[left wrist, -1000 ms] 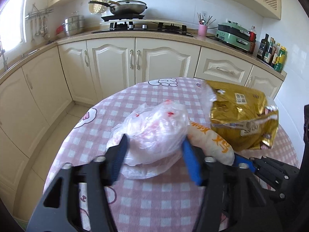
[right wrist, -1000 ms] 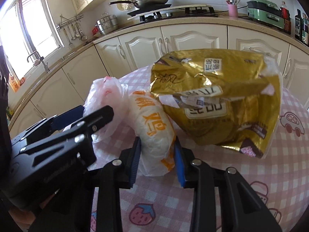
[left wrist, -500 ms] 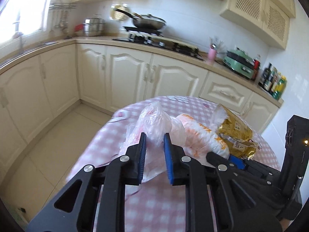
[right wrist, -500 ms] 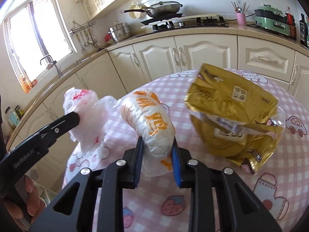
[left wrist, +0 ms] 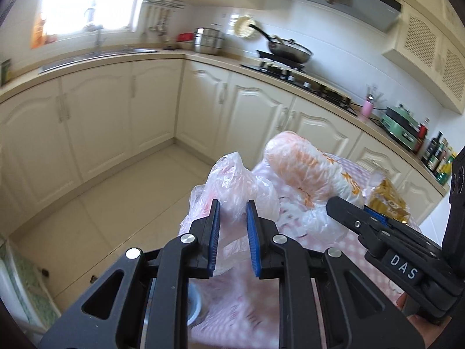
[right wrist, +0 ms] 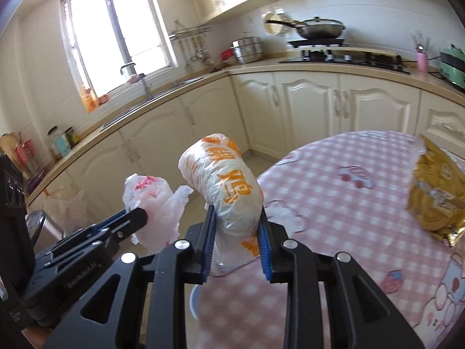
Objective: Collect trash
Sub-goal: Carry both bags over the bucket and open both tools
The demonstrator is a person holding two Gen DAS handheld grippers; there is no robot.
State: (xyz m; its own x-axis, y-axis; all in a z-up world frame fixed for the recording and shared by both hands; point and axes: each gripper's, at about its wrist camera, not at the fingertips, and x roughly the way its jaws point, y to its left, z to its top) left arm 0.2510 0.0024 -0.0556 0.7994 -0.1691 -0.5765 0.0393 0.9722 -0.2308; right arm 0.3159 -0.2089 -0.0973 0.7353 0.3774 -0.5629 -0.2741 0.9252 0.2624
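Left gripper [left wrist: 232,208] clamped on crumpled clear plastic bag [left wrist: 232,186] held off the table, right gripper [right wrist: 237,215] pinching white bag with orange print [right wrist: 223,186] above table edge, pink checked tablecloth [right wrist: 334,203] beyond, gold bag [right wrist: 436,197] lying at far right.

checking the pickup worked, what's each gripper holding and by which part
Left gripper pinches the thin plastic bag at its bunched lower part. Right gripper clamps the orange-printed bag around its lower end.

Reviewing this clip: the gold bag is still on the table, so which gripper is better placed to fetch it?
Neither is free, but the right gripper, holding the orange-printed bag, is nearer the gold bag.
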